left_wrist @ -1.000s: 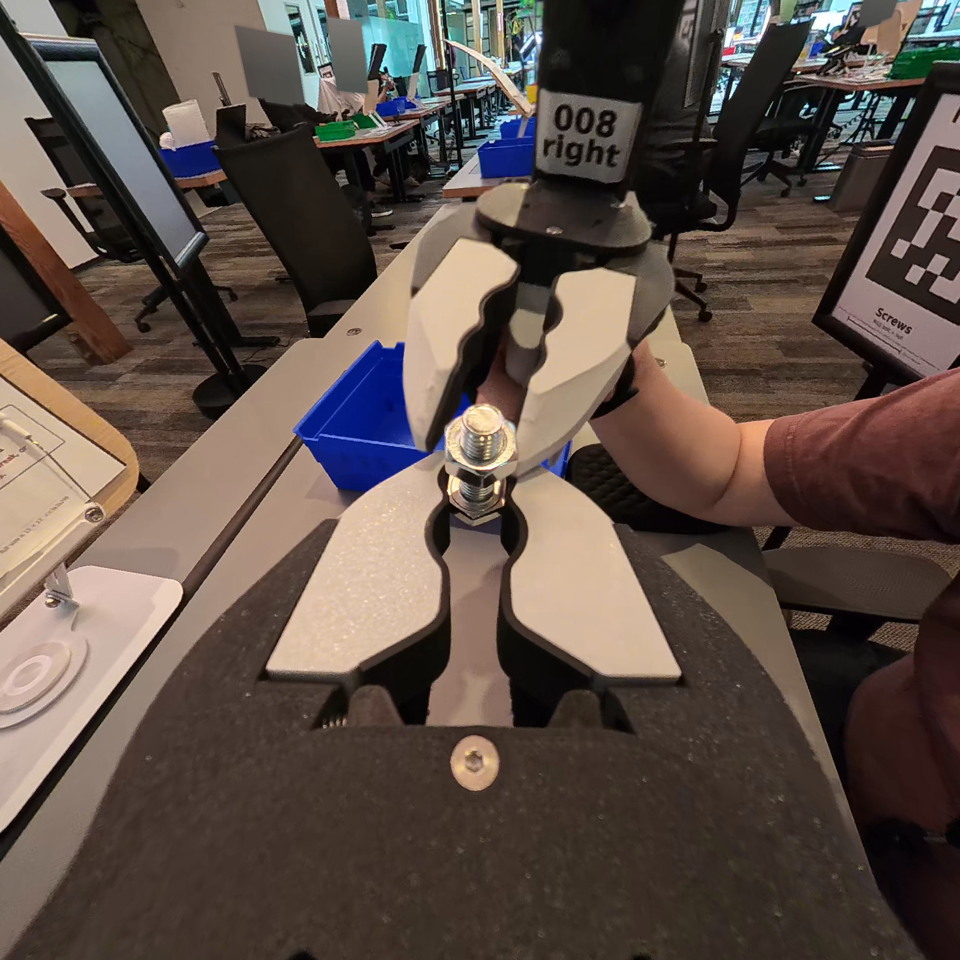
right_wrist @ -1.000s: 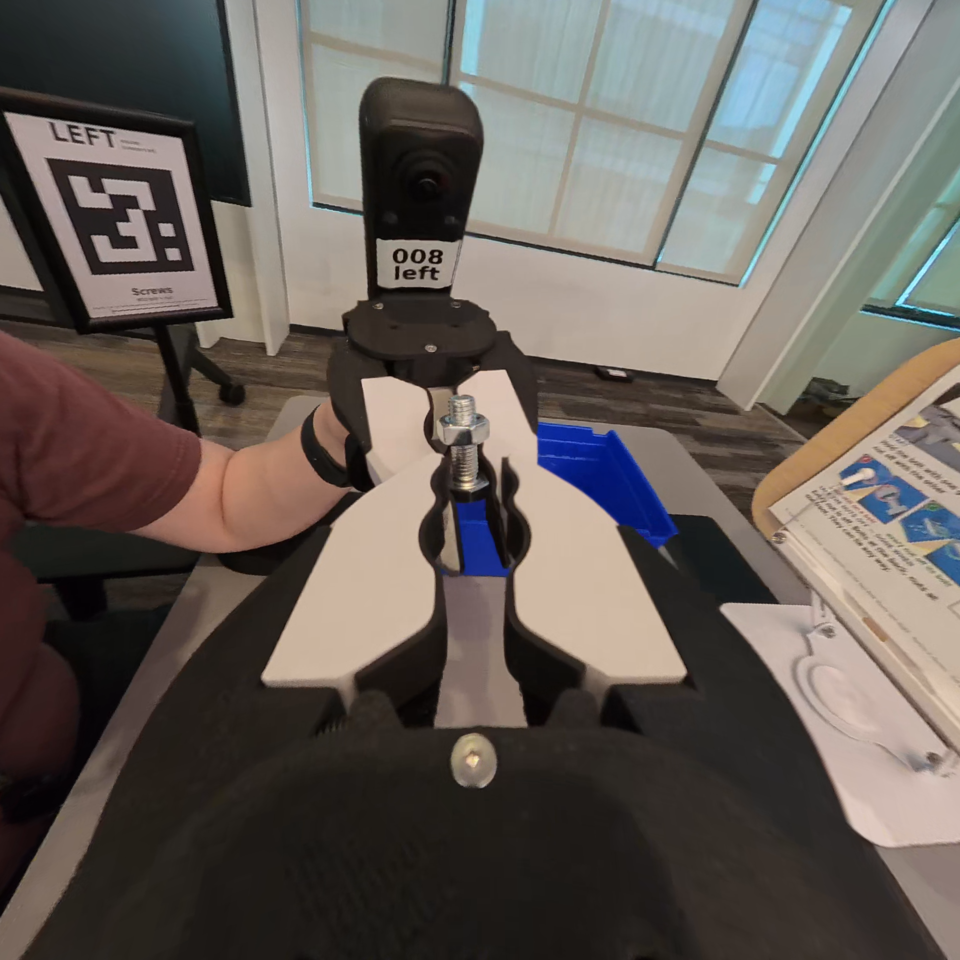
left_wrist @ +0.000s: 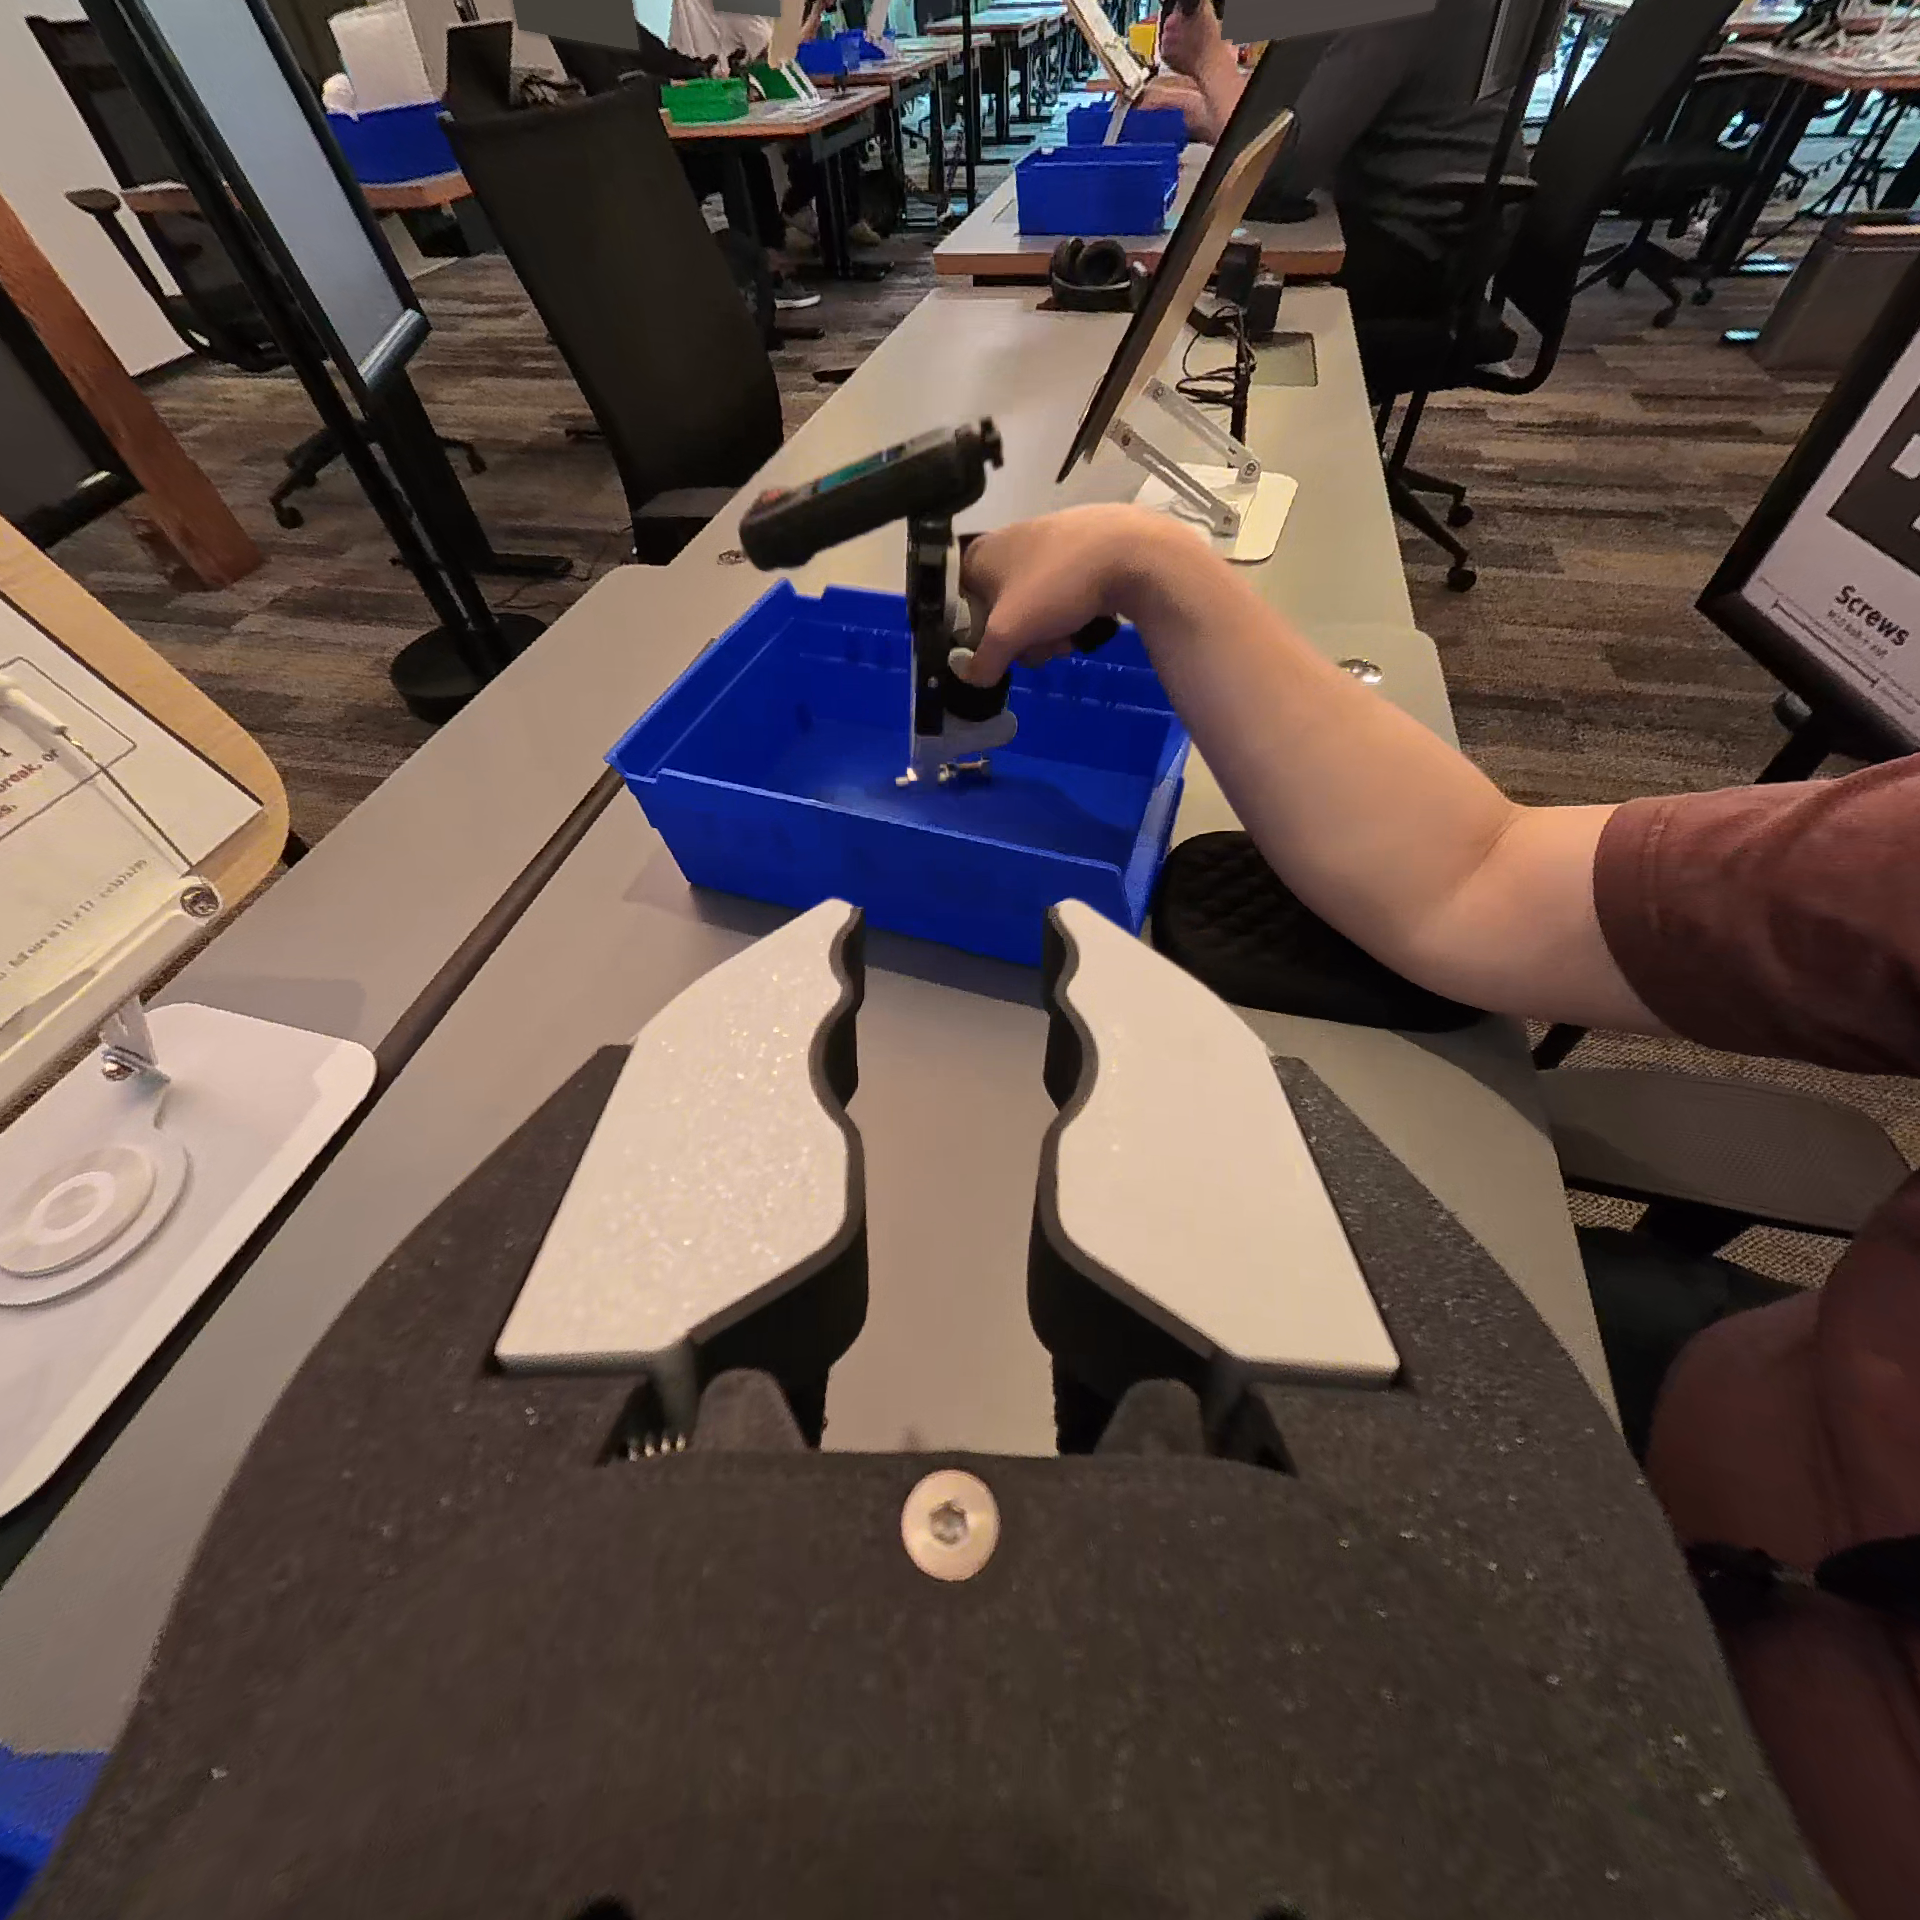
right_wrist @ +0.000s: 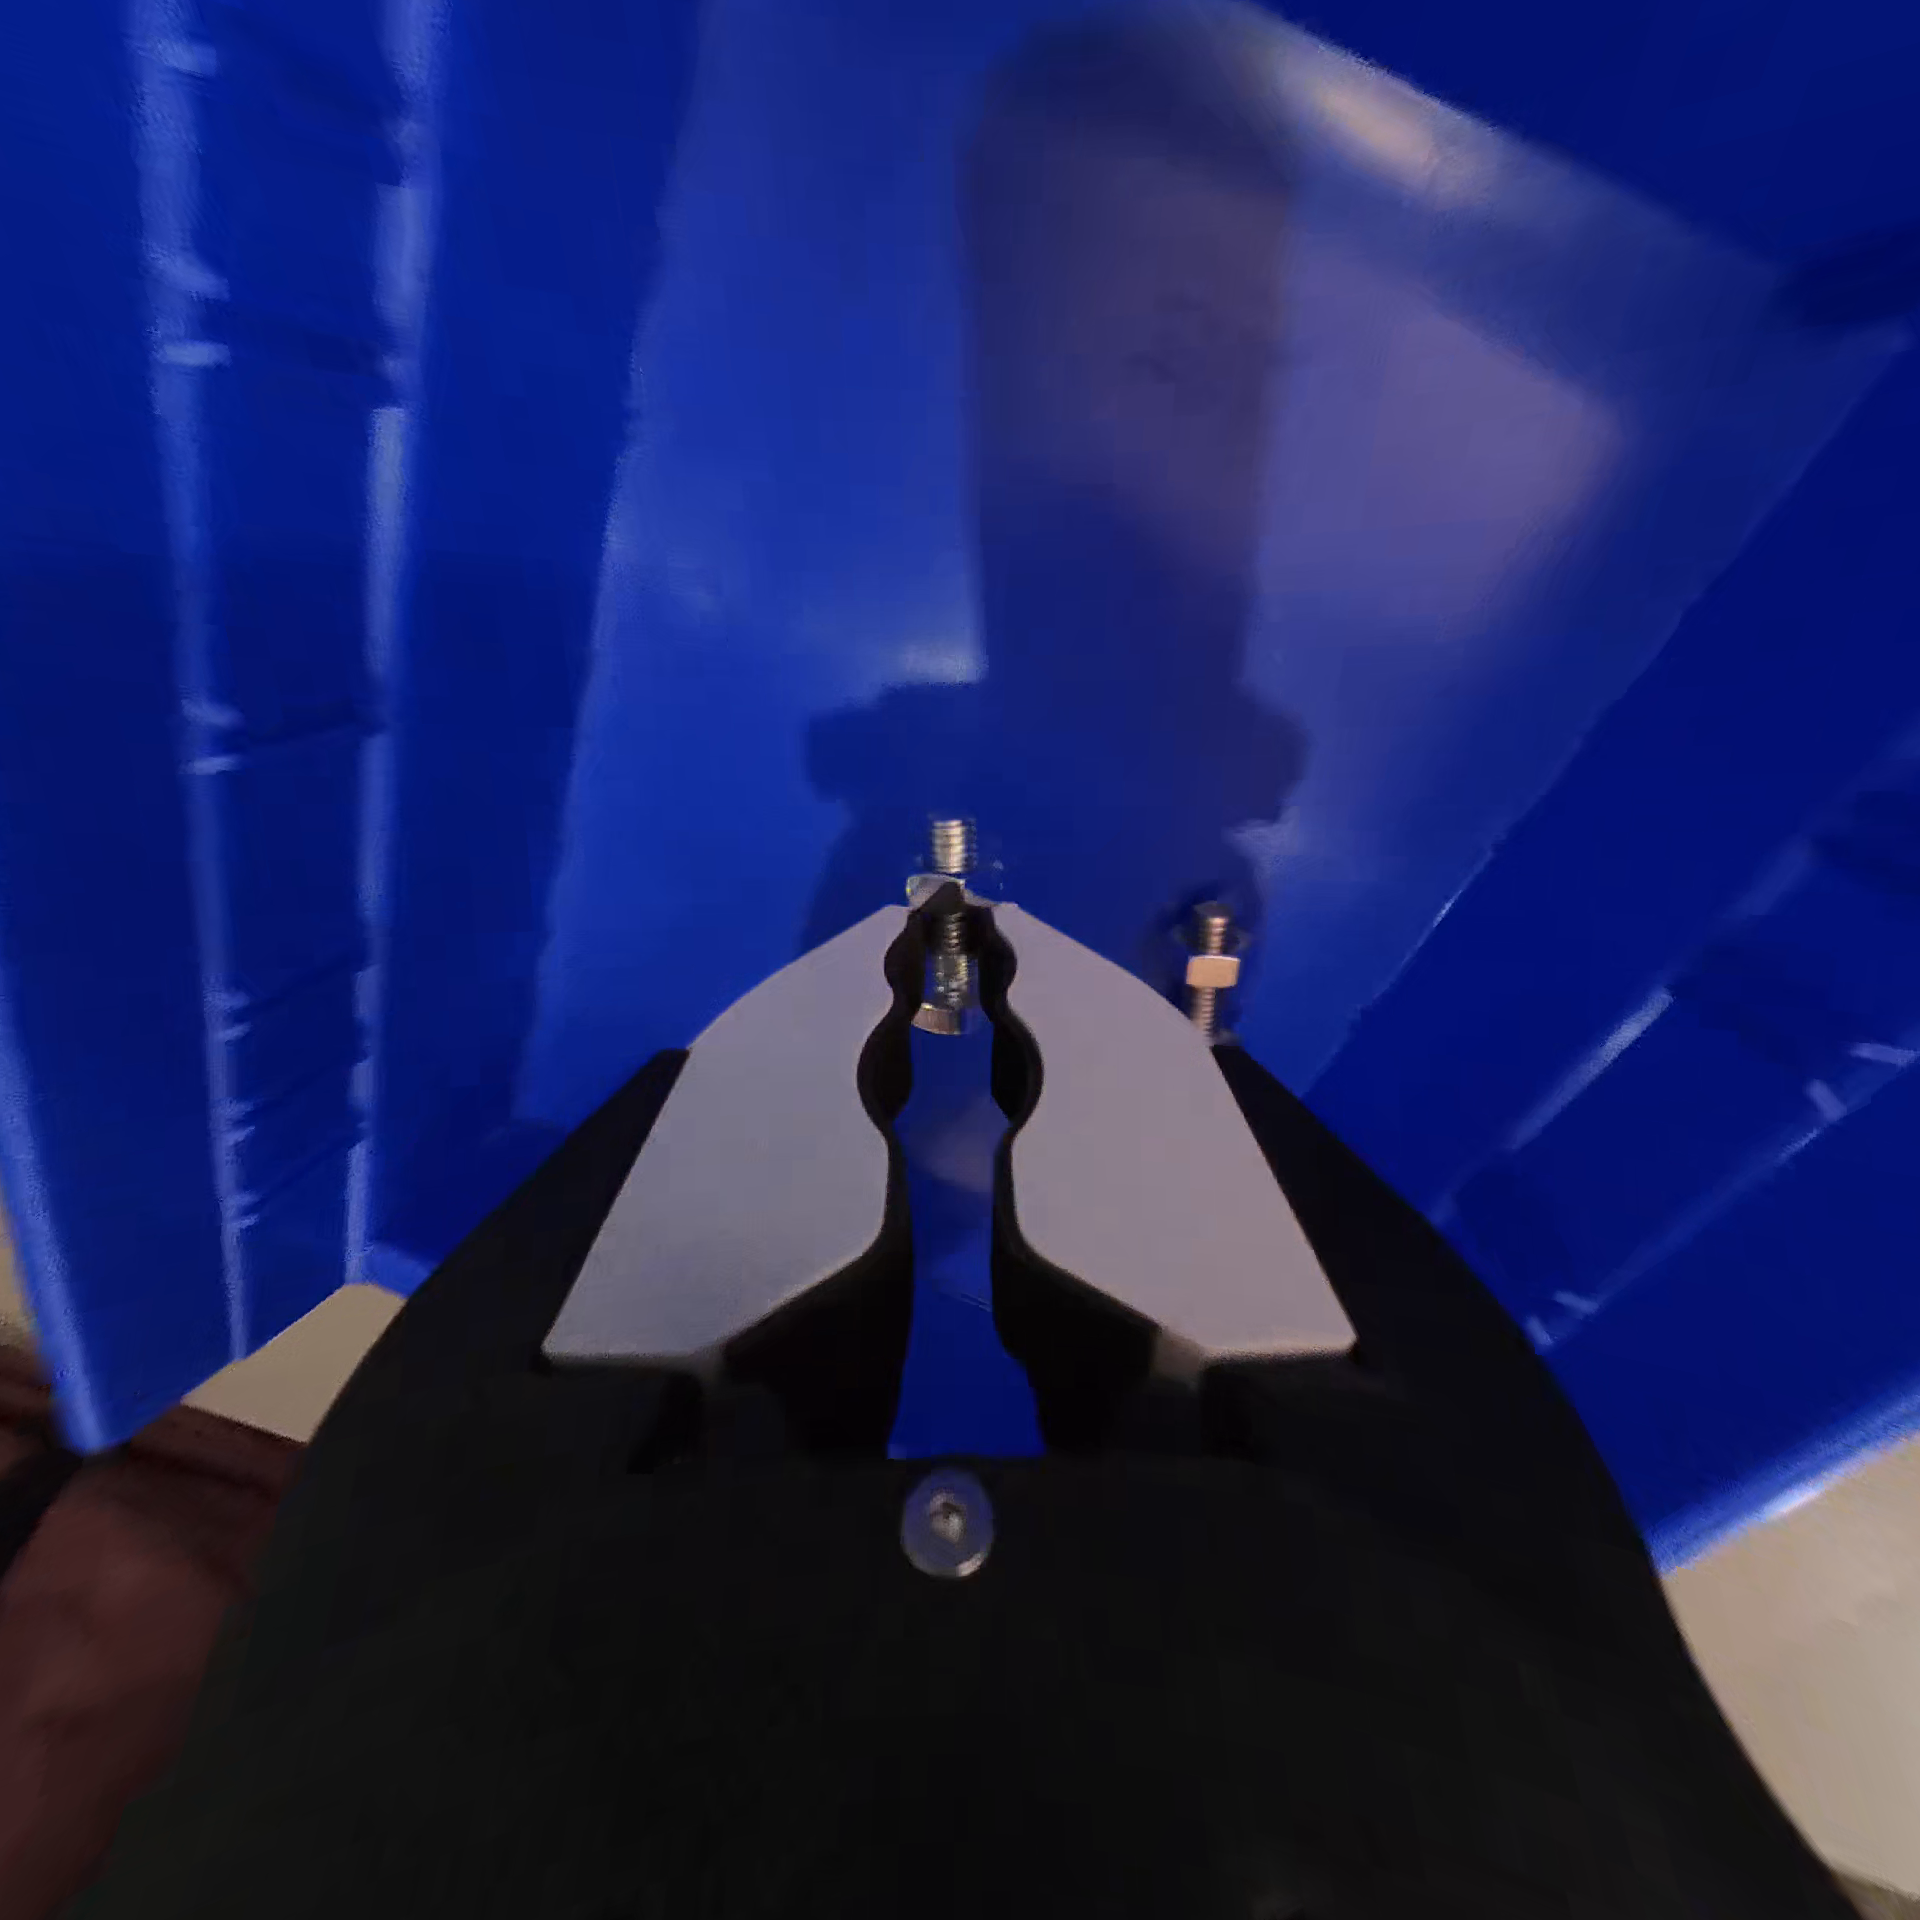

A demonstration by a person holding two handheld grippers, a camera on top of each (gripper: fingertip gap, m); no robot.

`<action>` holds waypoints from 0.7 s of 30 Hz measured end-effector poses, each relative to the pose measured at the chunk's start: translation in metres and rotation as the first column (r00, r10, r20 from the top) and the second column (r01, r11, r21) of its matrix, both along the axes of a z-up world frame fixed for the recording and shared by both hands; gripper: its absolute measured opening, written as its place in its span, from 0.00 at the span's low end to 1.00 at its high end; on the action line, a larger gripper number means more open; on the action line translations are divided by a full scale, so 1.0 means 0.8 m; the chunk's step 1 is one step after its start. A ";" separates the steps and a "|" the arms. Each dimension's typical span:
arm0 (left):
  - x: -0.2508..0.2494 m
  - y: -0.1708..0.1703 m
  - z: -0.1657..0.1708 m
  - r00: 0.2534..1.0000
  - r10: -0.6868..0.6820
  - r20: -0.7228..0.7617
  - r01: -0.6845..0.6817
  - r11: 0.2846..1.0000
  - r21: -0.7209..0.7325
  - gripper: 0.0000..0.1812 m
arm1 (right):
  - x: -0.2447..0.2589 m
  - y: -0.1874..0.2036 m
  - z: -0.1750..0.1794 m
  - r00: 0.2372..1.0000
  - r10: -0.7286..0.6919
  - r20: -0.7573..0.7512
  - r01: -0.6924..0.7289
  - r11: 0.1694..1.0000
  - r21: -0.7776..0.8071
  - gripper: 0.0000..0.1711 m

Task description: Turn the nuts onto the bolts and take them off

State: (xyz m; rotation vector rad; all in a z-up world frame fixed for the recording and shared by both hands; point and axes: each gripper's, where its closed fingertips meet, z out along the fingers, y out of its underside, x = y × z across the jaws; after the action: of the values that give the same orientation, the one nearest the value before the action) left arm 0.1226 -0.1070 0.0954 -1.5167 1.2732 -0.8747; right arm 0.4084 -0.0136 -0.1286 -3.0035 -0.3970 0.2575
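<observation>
The left claw [left_wrist: 951, 1023] hovered above the grey surface [left_wrist: 436, 914], its two pale grey fingers [left_wrist: 727, 1122] spread wide apart with nothing between them. It sat just short of the near wall of the open blue plastic bin [left_wrist: 894, 883], which rested on that surface.

The right claw [right_wrist: 951, 914], gripped by the person's hand [left_wrist: 1049, 592], pointed steeply down into the bin. In the right wrist view its fingertips were clenched around the shank of a silver threaded steel bolt [right_wrist: 948, 971], the bolt running lengthwise along the fingers. A silver hexagonal nut [right_wrist: 951, 886] sat on the thread just beyond the fingertips, and the threaded end stuck out past it towards the bin floor [right_wrist: 790, 520]; the bolt's head lay back in the notch between the fingers. The claw's dark shadow fell on the blue floor right ahead, though whether the bolt's tip touched the floor could not be told.

A second, smaller silver bolt with its own nut [right_wrist: 1210, 971] lay on the bin floor just to the right of the right claw's tip, partly hidden behind the finger. In the left wrist view the hardware below the right claw [left_wrist: 945, 774] showed only as small bright specks. A black padded rest [left_wrist: 1247, 935] lay beside the bin under the person's forearm.
</observation>
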 end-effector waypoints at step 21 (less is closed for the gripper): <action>-0.084 0.045 0.030 0.973 0.230 0.007 -0.230 0.971 0.059 0.17 | 0.005 0.010 0.076 0.997 -0.027 0.070 0.009 0.969 0.247 0.16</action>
State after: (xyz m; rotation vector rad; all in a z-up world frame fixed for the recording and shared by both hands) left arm 0.0551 -0.0708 0.1191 -1.5802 1.0867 -0.6805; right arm 0.4123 -0.0056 -0.0681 -2.7760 -0.3770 0.0884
